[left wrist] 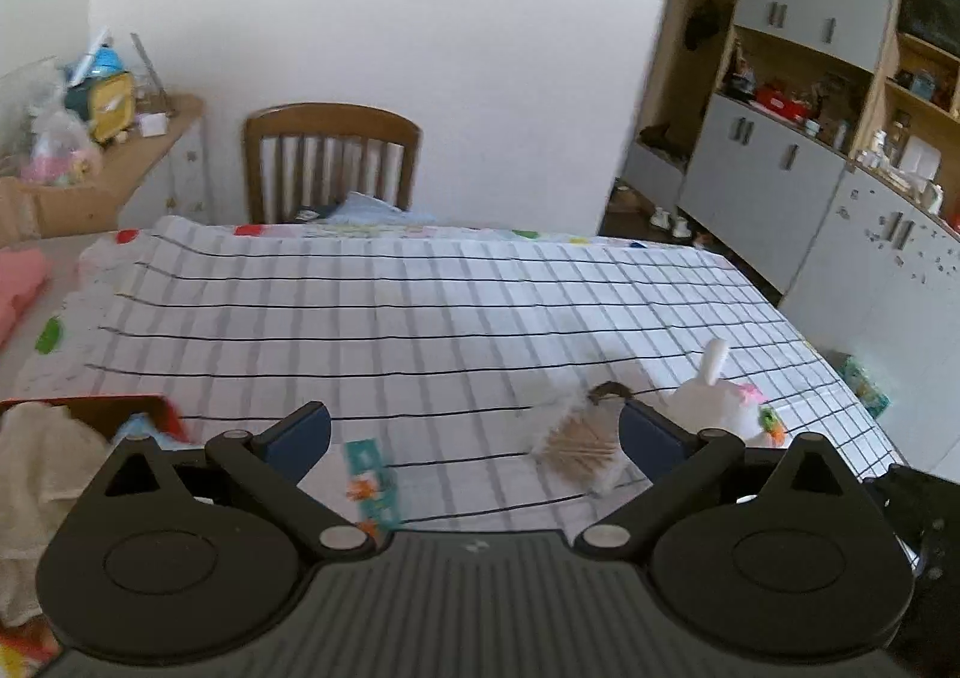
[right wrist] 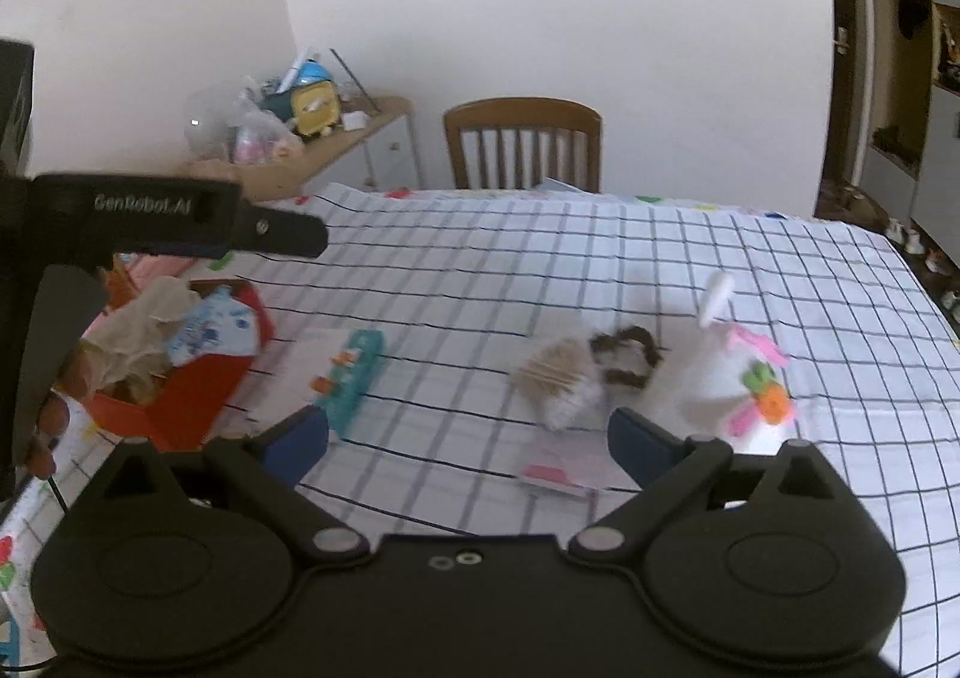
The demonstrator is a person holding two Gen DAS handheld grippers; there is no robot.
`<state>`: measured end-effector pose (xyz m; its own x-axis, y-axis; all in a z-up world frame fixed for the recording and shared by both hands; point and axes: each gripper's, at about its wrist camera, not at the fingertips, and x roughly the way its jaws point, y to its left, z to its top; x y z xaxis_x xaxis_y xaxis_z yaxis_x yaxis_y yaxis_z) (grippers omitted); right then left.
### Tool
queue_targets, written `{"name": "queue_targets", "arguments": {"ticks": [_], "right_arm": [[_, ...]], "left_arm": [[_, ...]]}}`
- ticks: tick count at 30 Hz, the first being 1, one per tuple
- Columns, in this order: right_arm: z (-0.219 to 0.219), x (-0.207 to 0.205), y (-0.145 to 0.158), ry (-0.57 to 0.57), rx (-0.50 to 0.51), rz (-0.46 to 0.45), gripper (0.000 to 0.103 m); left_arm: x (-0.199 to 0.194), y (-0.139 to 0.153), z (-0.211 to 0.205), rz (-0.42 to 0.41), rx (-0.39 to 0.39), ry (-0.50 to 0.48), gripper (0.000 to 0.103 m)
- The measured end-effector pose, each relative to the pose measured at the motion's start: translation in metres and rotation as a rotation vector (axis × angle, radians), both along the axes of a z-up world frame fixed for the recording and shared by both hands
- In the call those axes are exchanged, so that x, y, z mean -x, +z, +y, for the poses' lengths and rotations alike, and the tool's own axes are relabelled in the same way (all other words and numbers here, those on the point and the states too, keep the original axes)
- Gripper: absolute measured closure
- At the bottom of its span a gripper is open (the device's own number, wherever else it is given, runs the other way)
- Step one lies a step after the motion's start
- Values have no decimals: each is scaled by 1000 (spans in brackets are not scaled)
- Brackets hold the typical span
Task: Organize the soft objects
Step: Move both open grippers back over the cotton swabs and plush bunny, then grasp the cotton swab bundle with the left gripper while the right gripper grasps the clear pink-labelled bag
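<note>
Over the checked bench both tools hang spread wide, gripping nothing. Left tool and right tool face a fluffy toy (blurred) and a red box.

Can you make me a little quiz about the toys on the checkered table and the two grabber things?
1. True or false: the right gripper is squeezing the white plush bunny.
2. What color is the box with the soft cloths inside?
3. Which lies closest to the box: A) the teal packet, B) the brown-and-white plush, C) the bunny?

Key:
1. False. Its jaws are wide open and empty, and the left gripper is open too.
2. Red.
3. A.
</note>
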<state>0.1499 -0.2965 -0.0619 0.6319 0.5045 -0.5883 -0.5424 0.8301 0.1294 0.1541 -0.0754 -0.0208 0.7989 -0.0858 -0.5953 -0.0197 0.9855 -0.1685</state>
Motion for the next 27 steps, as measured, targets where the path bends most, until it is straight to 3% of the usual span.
{"name": "queue_targets", "arguments": {"ticks": [5, 15, 27], "right_arm": [[-8, -8, -17, -20, 33, 24, 4], [-14, -30, -52, -52, 73, 77, 8], [-19, -66, -69, -137, 32, 175, 31]], "left_arm": [[-26, -11, -18, 44, 52, -52, 0], [-69, -43, -49, 77, 9, -98, 0], [-108, -80, -76, 143, -3, -160, 0]]}}
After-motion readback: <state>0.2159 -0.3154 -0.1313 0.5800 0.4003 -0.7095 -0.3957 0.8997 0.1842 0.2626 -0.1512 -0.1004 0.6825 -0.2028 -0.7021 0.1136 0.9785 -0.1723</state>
